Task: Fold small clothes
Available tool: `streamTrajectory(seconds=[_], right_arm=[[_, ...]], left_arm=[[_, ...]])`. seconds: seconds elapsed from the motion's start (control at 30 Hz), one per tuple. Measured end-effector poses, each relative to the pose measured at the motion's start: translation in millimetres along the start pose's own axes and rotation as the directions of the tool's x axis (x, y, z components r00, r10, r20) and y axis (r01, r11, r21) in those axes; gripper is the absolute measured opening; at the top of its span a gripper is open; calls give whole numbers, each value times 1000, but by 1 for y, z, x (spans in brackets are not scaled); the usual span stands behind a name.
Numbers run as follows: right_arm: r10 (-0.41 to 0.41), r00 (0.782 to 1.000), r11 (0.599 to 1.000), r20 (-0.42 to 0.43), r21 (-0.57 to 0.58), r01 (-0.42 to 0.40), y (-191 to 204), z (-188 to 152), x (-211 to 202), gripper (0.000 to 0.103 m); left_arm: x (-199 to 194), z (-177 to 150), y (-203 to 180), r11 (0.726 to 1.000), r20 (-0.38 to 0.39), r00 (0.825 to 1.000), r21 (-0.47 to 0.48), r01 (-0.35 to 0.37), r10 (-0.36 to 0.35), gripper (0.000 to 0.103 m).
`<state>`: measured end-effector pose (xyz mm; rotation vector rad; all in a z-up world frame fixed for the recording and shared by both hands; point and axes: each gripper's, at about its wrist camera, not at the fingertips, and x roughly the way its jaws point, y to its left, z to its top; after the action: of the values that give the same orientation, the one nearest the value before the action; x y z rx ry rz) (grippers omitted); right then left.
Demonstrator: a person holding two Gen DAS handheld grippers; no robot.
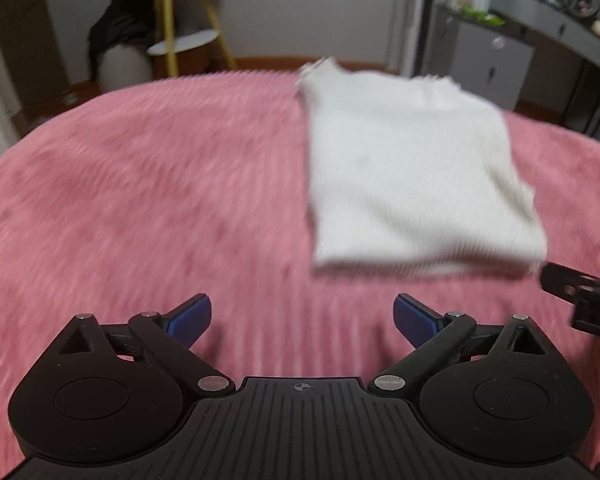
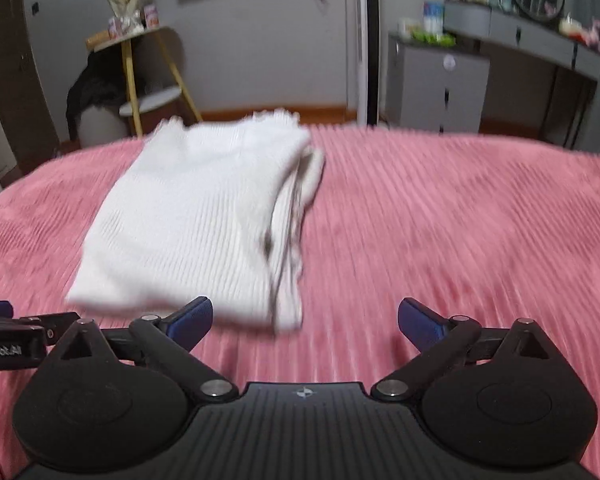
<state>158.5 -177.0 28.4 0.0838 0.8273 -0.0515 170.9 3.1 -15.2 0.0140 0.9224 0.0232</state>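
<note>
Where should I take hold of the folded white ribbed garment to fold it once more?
Probably the near edge of the folded white ribbed garment, coming from the near side over the pink ribbed blanket. That thick edge lies closest; the loose layers show along its right side.

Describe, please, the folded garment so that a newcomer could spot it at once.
The pink ribbed bedspread fills most of the room. On it lies a white ribbed knit garment, folded into a neat rectangle, the only pale thing on the pink.
</note>
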Motion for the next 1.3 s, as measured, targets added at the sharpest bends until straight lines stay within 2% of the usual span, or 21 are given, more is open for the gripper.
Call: streamTrajectory(seconds=[0.1, 0.23, 0.3, 0.37, 0.5, 0.73, 1.03, 1.3], right_arm=[[-30, 997, 999, -77, -15, 29, 5, -13, -13, 99], [12, 990, 999, -138, -37, -17, 16, -19, -23, 99], [28, 990, 999, -138, -23, -31, 19, -15, -30, 99], [11, 993, 1000, -116, -16, -12, 23, -13, -39, 99], [1, 998, 999, -69, -47, -4, 32, -1, -52, 99], [-47, 996, 997, -82, -72, 41, 44, 16, -56, 99], [-94, 990, 993, -109, -88, 85, 44, 22, -56, 99], [-99, 988, 994, -122, -69, 91, 37, 24, -59, 99]], left_arm=[[-10, -3, 10, 1000, -37, 999, -23, -8, 7, 100], [-25, -2, 19, 999, -54, 998, -39, -19, 17, 101], [-30, 2, 17, 999, -53, 998, -16, -34, 33, 101], [-33, 7, 16, 999, -50, 998, 4, -40, 40, 101], [-40, 13, 16, 1000, -43, 999, 9, -26, 27, 101], [-46, 23, 19, 1000, -30, 999, 1, -30, 30, 101], [-48, 29, 8, 999, -28, 999, 43, -21, 22, 101], [-53, 33, 2, 998, -20, 1000, 56, -11, 12, 102]])
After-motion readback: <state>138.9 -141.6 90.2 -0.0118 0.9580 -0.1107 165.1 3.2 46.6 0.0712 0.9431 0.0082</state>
